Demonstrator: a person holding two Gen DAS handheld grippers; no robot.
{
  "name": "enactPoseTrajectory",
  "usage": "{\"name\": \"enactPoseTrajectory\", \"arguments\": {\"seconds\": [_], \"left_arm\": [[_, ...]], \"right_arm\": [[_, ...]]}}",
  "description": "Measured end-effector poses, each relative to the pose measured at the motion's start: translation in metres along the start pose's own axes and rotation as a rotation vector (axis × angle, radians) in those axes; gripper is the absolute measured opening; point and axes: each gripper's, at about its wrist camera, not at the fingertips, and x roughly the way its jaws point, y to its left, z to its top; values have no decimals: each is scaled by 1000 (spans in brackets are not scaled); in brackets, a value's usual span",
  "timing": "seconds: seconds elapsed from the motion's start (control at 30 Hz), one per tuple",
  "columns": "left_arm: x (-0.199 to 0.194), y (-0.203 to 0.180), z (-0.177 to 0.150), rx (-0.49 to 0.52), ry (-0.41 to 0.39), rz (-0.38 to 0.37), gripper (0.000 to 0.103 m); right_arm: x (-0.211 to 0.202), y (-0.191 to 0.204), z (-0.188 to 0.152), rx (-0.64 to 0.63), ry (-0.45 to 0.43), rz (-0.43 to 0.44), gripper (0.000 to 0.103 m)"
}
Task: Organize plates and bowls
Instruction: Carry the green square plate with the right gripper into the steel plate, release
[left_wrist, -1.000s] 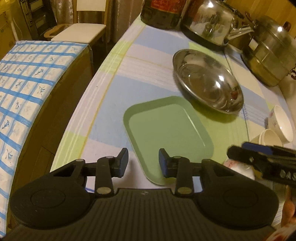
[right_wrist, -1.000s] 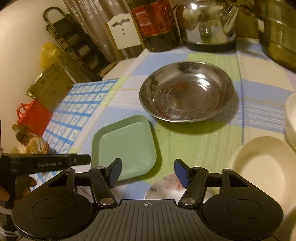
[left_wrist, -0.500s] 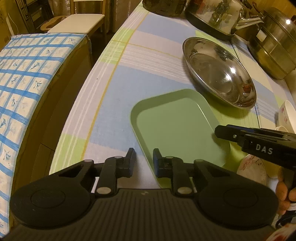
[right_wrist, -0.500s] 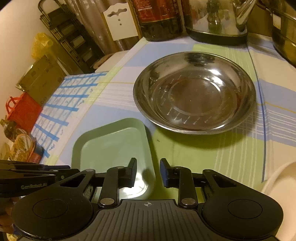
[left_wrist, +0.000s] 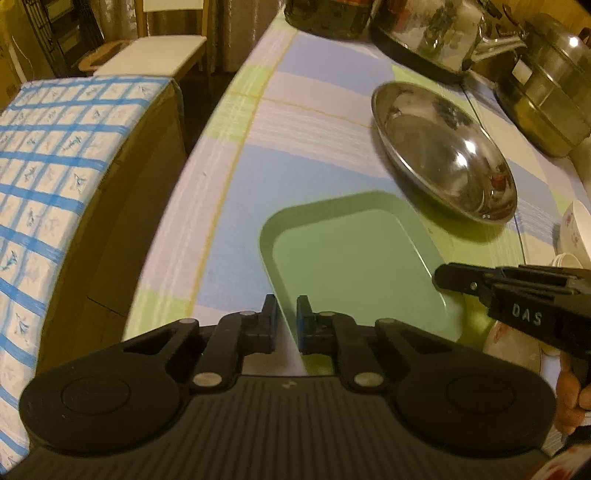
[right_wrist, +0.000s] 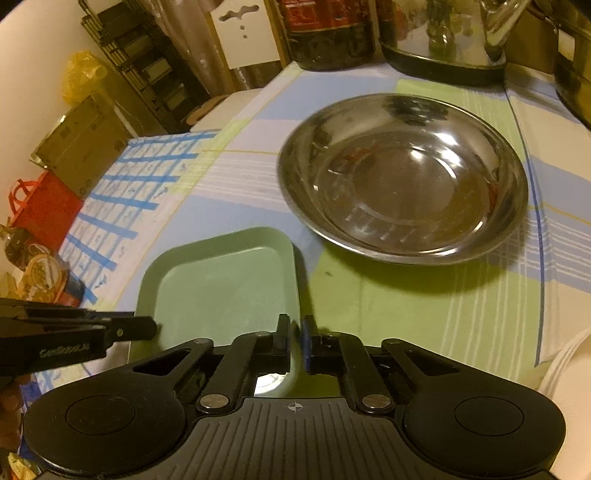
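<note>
- My left fingers (left_wrist: 286, 319) and right fingers (right_wrist: 294, 341) each pinch opposite rims of the green tray (left_wrist: 354, 266).
- Steel bowl (right_wrist: 402, 177) and other dishes remain unsorted.

The right claw (right_wrist: 294, 338) is closed on the right rim of a pale green rectangular tray (right_wrist: 221, 284) lying on a checked tabletop (right_wrist: 424, 306). The left claw (right_wrist: 147, 328) reaches in from the left, its tip over the tray's left edge. A round steel plate (right_wrist: 402, 177) sits just beyond the tray.
</note>
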Motion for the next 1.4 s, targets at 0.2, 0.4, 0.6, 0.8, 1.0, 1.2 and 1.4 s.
{"name": "enactPoseTrajectory", "arguments": {"seconds": [0.2,0.4,0.6,0.8,1.0,1.2,1.4], "left_arm": [[-21,10,14,13,-54,22,9],[-34,8,40,29,-123,-1,9],[-26,-13,68,94,-161,-45,9],[-3,-44,92,172,-158,-107,10],[25,-74,110,236,-126,-154,10],[48,-94,123,281,-103,-170,9],[68,-103,132,300,-74,-169,10]], "right_arm": [[-12,16,7,-24,-47,37,6],[-24,19,19,-14,-102,36,6],[-37,7,33,21,-163,-14,6],[-45,-17,46,77,-197,-90,6],[-45,-47,50,145,-201,-164,6],[-39,-70,53,194,-186,-210,6],[-26,-84,57,225,-164,-239,6]]}}
